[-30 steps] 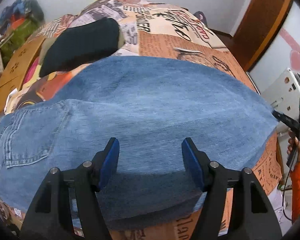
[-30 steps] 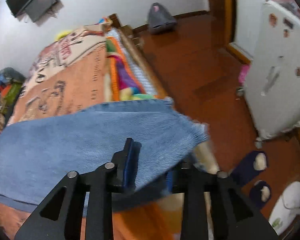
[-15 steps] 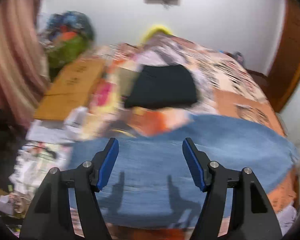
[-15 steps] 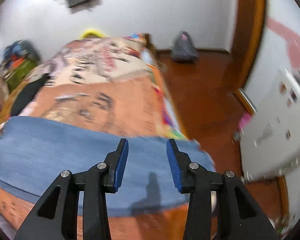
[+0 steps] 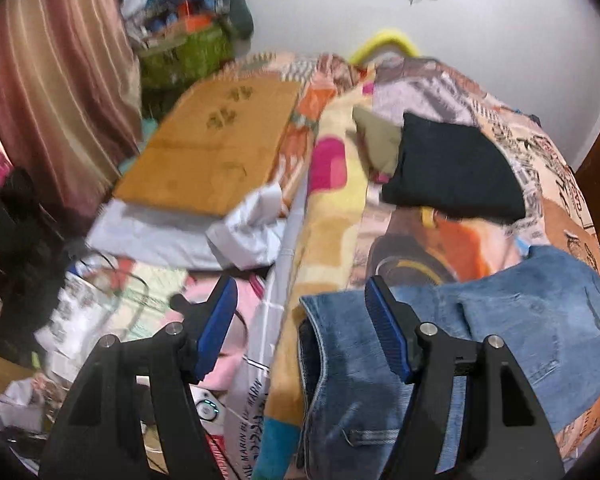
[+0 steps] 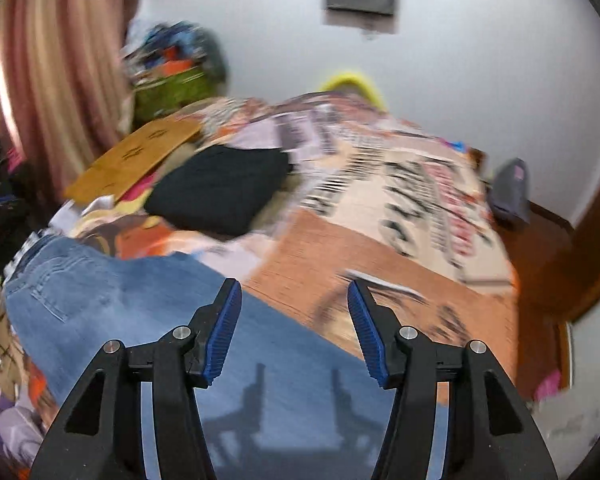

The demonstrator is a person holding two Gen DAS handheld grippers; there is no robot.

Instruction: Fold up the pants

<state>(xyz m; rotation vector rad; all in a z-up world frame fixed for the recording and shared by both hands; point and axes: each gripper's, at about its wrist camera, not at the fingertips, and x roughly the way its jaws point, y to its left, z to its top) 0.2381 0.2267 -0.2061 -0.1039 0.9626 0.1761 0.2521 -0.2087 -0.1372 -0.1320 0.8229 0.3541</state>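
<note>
The blue jeans (image 5: 500, 320) lie folded across the near end of the patterned bed cover (image 5: 420, 92). In the left wrist view their waistband end is at the bed's left edge, under my left gripper (image 5: 304, 328), which is open and empty above it. In the right wrist view the jeans (image 6: 112, 300) stretch from the left, pocket up, to below my right gripper (image 6: 294, 330), which is open, empty and held above the denim.
A folded black garment (image 5: 452, 168) lies further up the bed, also in the right wrist view (image 6: 220, 192). A cardboard box (image 5: 212, 144), bags and clutter fill the floor left of the bed. A wooden door (image 6: 580, 240) stands at right.
My right gripper let go of the jeans' hem and opened. Both grippers swung left and lifted back, and the left one now looks at the waistband end and the floor clutter.
</note>
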